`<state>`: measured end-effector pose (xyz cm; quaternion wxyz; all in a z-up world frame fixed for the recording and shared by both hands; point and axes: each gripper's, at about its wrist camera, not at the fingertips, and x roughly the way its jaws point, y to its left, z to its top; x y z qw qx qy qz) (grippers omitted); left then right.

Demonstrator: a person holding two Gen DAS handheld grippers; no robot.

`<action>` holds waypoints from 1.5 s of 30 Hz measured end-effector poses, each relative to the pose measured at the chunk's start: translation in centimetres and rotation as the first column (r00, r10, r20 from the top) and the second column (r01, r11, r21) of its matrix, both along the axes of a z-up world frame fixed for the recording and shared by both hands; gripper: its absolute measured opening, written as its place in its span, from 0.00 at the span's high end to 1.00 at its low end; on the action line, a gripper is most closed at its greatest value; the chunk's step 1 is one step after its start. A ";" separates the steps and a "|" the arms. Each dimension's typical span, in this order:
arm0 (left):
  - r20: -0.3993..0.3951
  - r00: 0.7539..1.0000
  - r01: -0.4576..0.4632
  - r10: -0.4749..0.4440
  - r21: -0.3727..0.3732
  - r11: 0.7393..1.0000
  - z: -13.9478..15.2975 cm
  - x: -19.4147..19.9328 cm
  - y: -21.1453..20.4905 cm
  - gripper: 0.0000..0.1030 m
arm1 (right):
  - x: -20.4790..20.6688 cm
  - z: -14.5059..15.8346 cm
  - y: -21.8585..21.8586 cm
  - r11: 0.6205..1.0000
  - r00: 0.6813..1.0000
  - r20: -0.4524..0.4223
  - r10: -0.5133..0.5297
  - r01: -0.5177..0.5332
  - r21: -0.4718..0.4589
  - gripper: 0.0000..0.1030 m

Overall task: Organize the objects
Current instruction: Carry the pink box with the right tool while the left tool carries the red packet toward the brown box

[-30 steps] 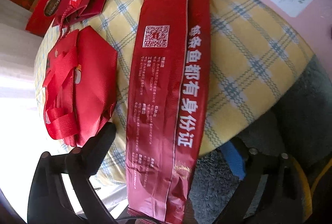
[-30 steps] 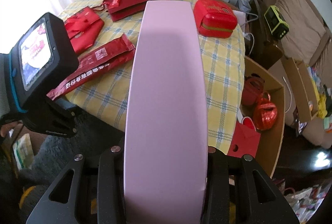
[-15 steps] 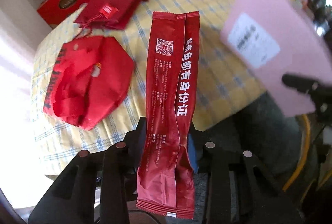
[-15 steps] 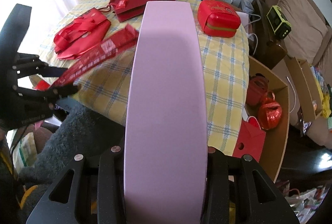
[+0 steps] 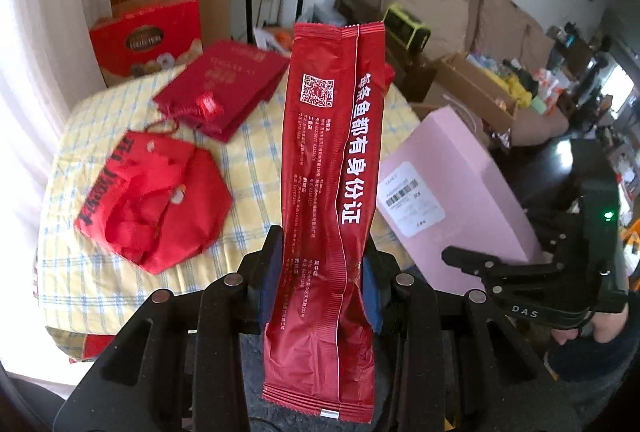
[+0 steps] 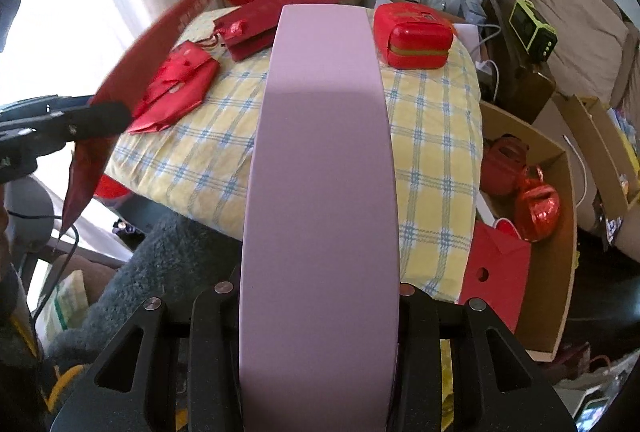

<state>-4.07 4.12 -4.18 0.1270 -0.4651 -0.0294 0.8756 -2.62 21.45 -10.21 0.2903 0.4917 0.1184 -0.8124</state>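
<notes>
My left gripper (image 5: 320,284) is shut on a long red foil packet (image 5: 332,168) with white Chinese print and a QR code, held up off the table and pointing away from me. The same packet (image 6: 132,72) shows blurred at the left of the right wrist view, clamped in the left gripper (image 6: 104,116). My right gripper (image 6: 320,312) is shut on a flat pink box (image 6: 320,172) that fills the middle of its view; the pink box (image 5: 452,192) carries a white barcode label. Its far end hangs over the checked table.
On the yellow checked tablecloth (image 6: 432,136) lie a red fabric bag (image 5: 156,192), a dark red paper bag (image 5: 224,88) and a red zip case (image 6: 416,36). A cardboard box (image 6: 560,232) with red items stands to the table's right. A red gift box (image 5: 148,36) leans behind.
The left gripper closed on the red packet and lifted it off the table, swinging it upright. The right gripper with the pink box shifted only slightly.
</notes>
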 end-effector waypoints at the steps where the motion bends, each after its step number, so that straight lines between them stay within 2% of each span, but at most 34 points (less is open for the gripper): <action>1: -0.008 1.000 -0.005 0.005 0.008 1.000 0.2 0.0 -0.1 0.68 | 0.0 0.1 0.4 1.000 1.000 -0.005 -0.013 0.013 -0.020 0.62; 5: -0.025 0.997 -0.068 0.070 0.083 0.994 0.9 -0.1 -1.3 0.68 | 0.1 1.3 2.4 0.995 0.996 -0.050 -0.067 0.063 -0.078 0.62; 11: -0.028 0.988 -0.146 0.150 0.110 0.983 0.7 -1.0 -3.4 0.68 | 0.1 3.6 6.0 0.984 0.988 -0.109 -0.107 0.090 -0.157 0.62; 14: -0.015 0.984 -0.175 0.179 0.138 0.975 0.5 -1.2 -4.5 0.68 | -0.2 4.6 8.4 0.973 0.986 -0.131 -0.099 0.068 -0.221 0.62; 19: -0.022 0.970 -0.235 0.241 0.149 0.961 0.8 -1.1 -6.0 0.68 | -0.2 5.5 10.3 0.982 0.977 -0.194 -0.087 0.052 -0.181 0.62; 23: -0.008 0.958 -0.282 0.286 0.148 0.948 1.0 -1.1 -6.1 0.68 | 0.1 5.7 11.4 0.976 0.983 -0.171 -0.074 0.036 -0.215 0.62; 25: -0.001 0.953 -0.298 0.301 0.144 0.944 1.1 -1.1 -6.0 0.68 | 0.6 6.5 11.5 0.976 0.976 -0.205 -0.071 0.025 -0.216 0.62; 30: -0.010 0.953 -0.300 0.304 0.131 0.945 1.4 -1.0 -5.0 0.68 | 0.6 7.1 12.2 0.968 0.976 -0.207 -0.069 0.015 -0.252 0.62; 36: -0.009 0.957 -0.287 0.290 0.118 0.951 1.9 -0.9 -3.0 0.68 | 1.0 5.3 12.0 0.968 0.983 -0.165 -0.077 0.034 -0.250 0.62; 40: -0.025 0.962 -0.269 0.273 0.108 0.957 2.7 -0.7 -1.5 0.68 | 1.1 5.3 12.3 0.963 0.984 -0.158 -0.079 0.034 -0.267 0.62; 43: 0.041 0.969 -0.246 0.243 0.183 0.952 2.7 -1.1 -1.0 0.68 | 1.2 5.6 12.8 0.960 0.982 -0.165 -0.087 0.039 -0.279 0.62; 45: 0.046 0.971 -0.238 0.234 0.208 0.949 3.3 -1.2 -0.1 0.68 | 1.1 5.5 13.2 0.959 0.982 -0.161 -0.099 0.051 -0.279 0.62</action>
